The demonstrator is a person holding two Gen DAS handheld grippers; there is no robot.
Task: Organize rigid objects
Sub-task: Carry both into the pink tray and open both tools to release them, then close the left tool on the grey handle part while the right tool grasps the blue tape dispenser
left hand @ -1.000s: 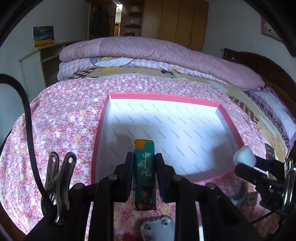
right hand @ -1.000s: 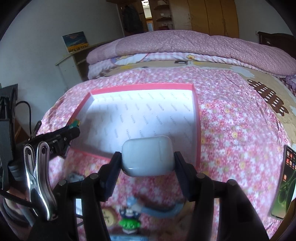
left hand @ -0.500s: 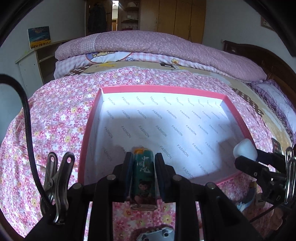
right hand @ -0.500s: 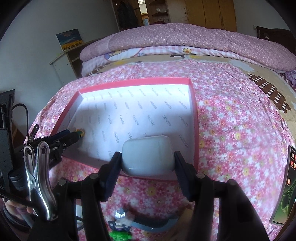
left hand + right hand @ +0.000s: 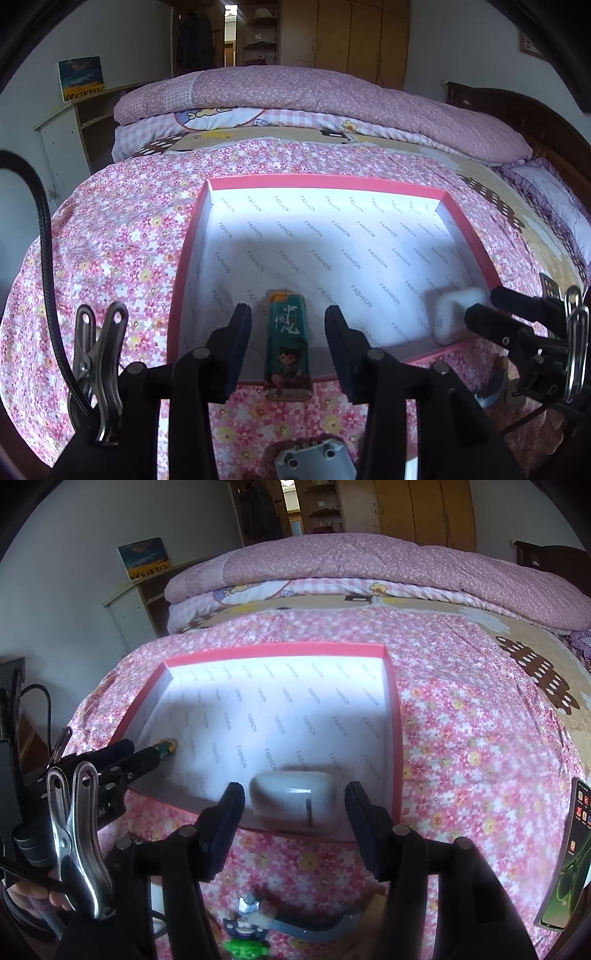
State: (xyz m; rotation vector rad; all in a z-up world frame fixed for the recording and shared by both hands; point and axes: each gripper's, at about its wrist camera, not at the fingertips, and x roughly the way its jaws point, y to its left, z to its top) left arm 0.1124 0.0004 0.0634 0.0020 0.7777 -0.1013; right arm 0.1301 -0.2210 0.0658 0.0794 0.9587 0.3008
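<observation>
Pink flowery bedding (image 5: 122, 251) covers a big bed, and a shallow pink box (image 5: 325, 181) with white paper inside sits on it. Folded pink quilts (image 5: 295, 96) lie at the far end, and wooden wardrobes (image 5: 347, 33) stand behind.

The left gripper (image 5: 287, 328) has its jaws wide apart. A green lighter (image 5: 286, 343) with an orange top lies between them, touching neither one. It rests over the near wall of the box, with its top end inside.

The right gripper (image 5: 294, 805) also has its jaws apart. A white earbud case (image 5: 295, 798) sits between them, inside the box by the near right corner.

A phone (image 5: 569, 853) lies on the bedding at the right, well apart from the box. A small green toy (image 5: 246, 947) lies on the bedding just under the right gripper
</observation>
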